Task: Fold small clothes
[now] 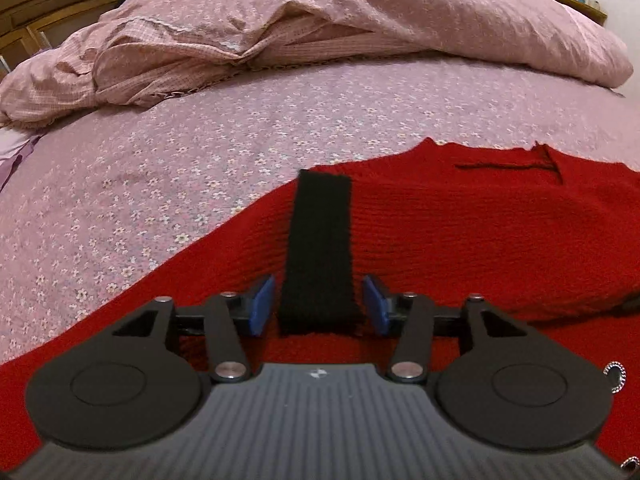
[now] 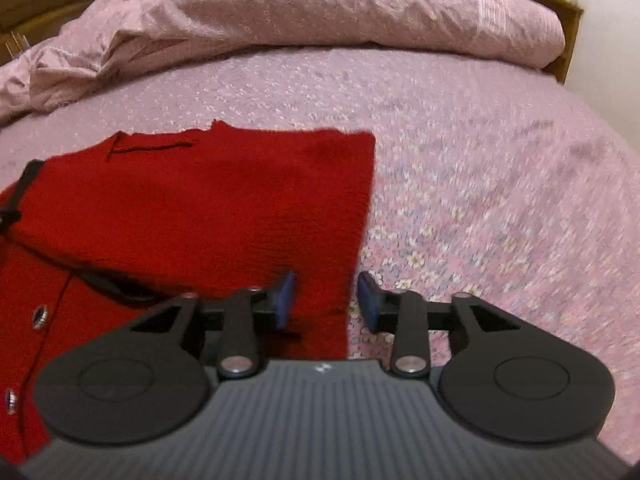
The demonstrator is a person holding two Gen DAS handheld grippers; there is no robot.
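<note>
**Red garment flat on bed, both grippers parted above it**

Red knit garment (image 1: 460,236) lies spread on the flowered bedsheet (image 1: 160,184), filling the lower centre and right of the left wrist view and the left half of the right wrist view.

Left gripper (image 1: 318,306): the jaws stand moderately apart. One black knit strap (image 1: 322,248) lies on the red fabric and runs up the frame from between the two blue pads (image 1: 262,306). A gap shows on each side of the strap, so the pads do not press it. Nothing is held.

Right gripper (image 2: 326,300): the jaws stand narrowly apart. The right-hand edge of the red garment (image 2: 200,216) lies below the gap. The left pad (image 2: 285,300) sits over red fabric and the other over bare bedsheet (image 2: 480,160). Neither pad is seen to clamp the fabric. This view is blurred toward the right.

Surroundings:
- One slit-like opening (image 1: 512,166) marks the garment near its far edge.
- Metal snaps (image 2: 39,316) line the garment at the lower left of the right wrist view; two are countable there.
- One crumpled pink quilt (image 1: 320,20) is heaped across the top of both frames, well apart from the garment.
- Wooden furniture (image 1: 48,4) occupies the upper left corner.
- A wooden bed frame (image 2: 570,36) borders the upper right.

Nothing obstructs either gripper.
</note>
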